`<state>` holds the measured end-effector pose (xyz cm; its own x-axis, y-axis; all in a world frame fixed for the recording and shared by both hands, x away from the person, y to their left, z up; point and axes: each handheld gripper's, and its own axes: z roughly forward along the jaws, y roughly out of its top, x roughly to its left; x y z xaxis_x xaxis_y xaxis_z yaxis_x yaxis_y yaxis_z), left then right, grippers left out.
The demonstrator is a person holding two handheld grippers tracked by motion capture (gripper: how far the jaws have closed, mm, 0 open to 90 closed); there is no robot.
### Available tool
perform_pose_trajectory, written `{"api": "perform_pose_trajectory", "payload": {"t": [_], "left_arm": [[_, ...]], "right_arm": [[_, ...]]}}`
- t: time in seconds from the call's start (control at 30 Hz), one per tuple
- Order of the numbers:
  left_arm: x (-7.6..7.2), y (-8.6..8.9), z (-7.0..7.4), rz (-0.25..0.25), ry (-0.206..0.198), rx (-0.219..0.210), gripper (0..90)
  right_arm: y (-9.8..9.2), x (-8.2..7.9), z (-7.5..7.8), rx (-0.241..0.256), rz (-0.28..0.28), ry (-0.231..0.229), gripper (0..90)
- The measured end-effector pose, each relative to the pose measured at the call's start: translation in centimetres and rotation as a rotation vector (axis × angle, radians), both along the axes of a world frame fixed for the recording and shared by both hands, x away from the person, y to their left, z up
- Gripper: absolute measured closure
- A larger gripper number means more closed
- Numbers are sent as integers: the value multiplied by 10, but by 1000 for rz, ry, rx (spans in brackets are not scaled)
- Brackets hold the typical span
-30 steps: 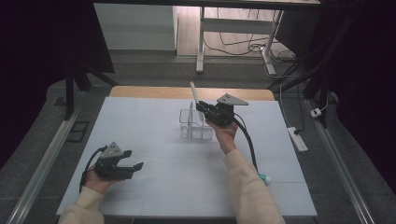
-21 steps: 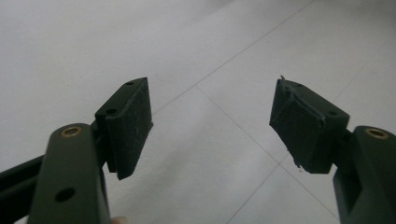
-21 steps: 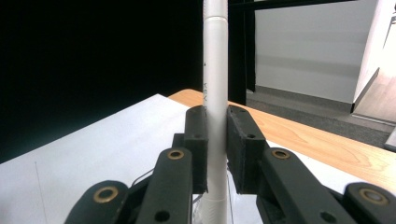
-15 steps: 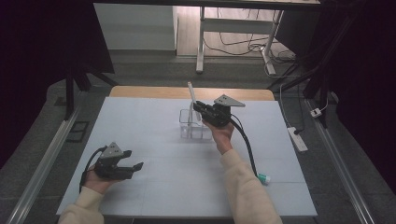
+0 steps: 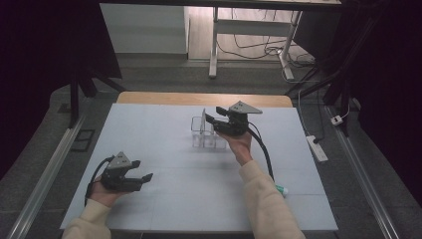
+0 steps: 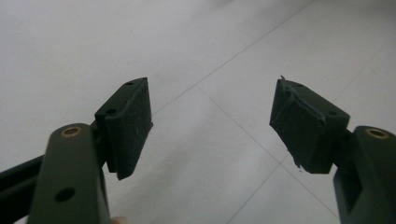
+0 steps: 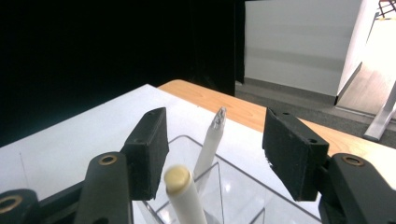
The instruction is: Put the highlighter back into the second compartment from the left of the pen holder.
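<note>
A clear holder (image 5: 204, 139) with compartments stands on the white table (image 5: 149, 129), right of centre and toward the back. A thin white stick (image 5: 203, 117) stands upright in it. My right gripper (image 5: 209, 119) hovers just above the holder, open. In the right gripper view its jaws (image 7: 215, 119) straddle the white stick (image 7: 210, 144) without touching it. A second white rod with a cream round end (image 7: 179, 179) rises closer to the camera, inside the holder (image 7: 261, 189). My left gripper (image 5: 142, 170) rests near the front left, open (image 6: 212, 98) over bare table.
A small tube with a green cap (image 5: 282, 189) lies beside the right forearm near the front right. The table's wooden back edge (image 5: 199, 98) runs behind the holder. A power strip (image 5: 317, 148) lies on the floor to the right.
The white stick, earlier tilted up at the right gripper's jaws, now stands lower in the holder. The right gripper has shifted slightly left. The left gripper has stayed put.
</note>
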<state>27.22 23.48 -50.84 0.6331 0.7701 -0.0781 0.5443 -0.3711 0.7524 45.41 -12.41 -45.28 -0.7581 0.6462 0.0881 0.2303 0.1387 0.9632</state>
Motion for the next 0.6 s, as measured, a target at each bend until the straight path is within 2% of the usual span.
{"api": "perform_pose_trajectory", "payload": {"t": [0.33, 0.6], "left_arm": [[0, 0, 0, 1, 0, 0, 295], [0, 0, 0, 1, 1, 3, 295]], "right_arm": [[-10, -6, 6, -24, 24, 8, 389], [-20, -11, 3, -45, 25, 32, 386]]}}
